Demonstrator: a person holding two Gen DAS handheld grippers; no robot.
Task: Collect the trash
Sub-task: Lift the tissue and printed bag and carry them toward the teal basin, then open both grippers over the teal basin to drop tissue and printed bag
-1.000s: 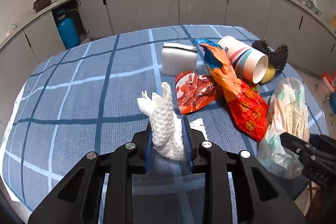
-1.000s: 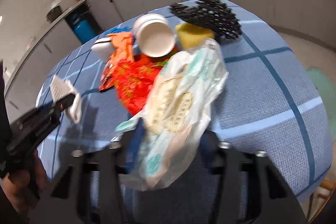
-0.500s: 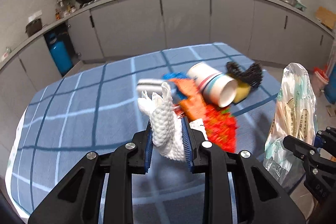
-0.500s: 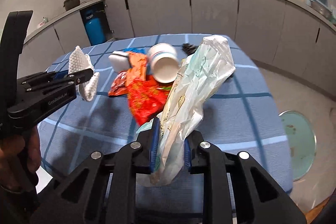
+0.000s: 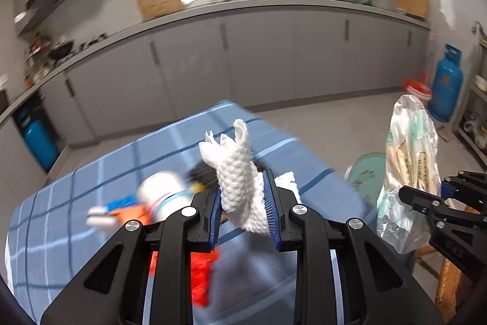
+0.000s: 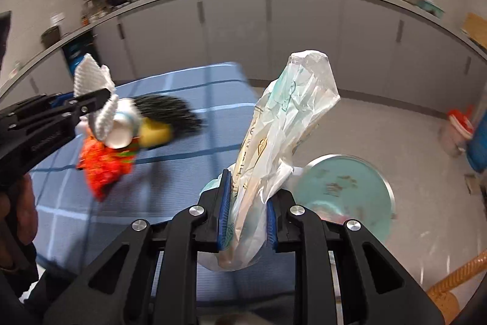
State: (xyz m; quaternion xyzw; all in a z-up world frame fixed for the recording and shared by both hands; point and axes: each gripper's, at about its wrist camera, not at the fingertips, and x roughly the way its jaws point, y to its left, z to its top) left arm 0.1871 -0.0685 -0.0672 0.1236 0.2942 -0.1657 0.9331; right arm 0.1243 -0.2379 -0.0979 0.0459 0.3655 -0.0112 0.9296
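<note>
My left gripper (image 5: 243, 197) is shut on a crumpled white paper towel (image 5: 236, 172) held above the blue checked table (image 5: 76, 203). My right gripper (image 6: 246, 203) is shut on a clear plastic bag (image 6: 280, 136) with pale green print, lifted past the table's right edge. From the left wrist view that bag (image 5: 408, 172) hangs at the right in the right gripper (image 5: 426, 197). On the table lie a red wrapper (image 6: 103, 166), a paper cup (image 6: 120, 130), a yellow sponge (image 6: 155, 133) and a black scrubber (image 6: 173, 111). A teal round bin lid (image 6: 341, 185) stands on the floor just right of the bag.
Grey cabinets (image 5: 258, 60) and a cluttered counter run along the back wall. A blue gas cylinder (image 5: 446, 84) stands at the right, with a red-lidded container (image 6: 456, 124) nearby. A wooden chair leg (image 6: 450, 279) shows at the lower right. A hand (image 6: 18, 209) grips the left tool.
Both grippers rose and swung right off the table toward the floor bin, each carrying its trash. The right jaws tightened on the plastic bag; the table's litter has slid to the left.
</note>
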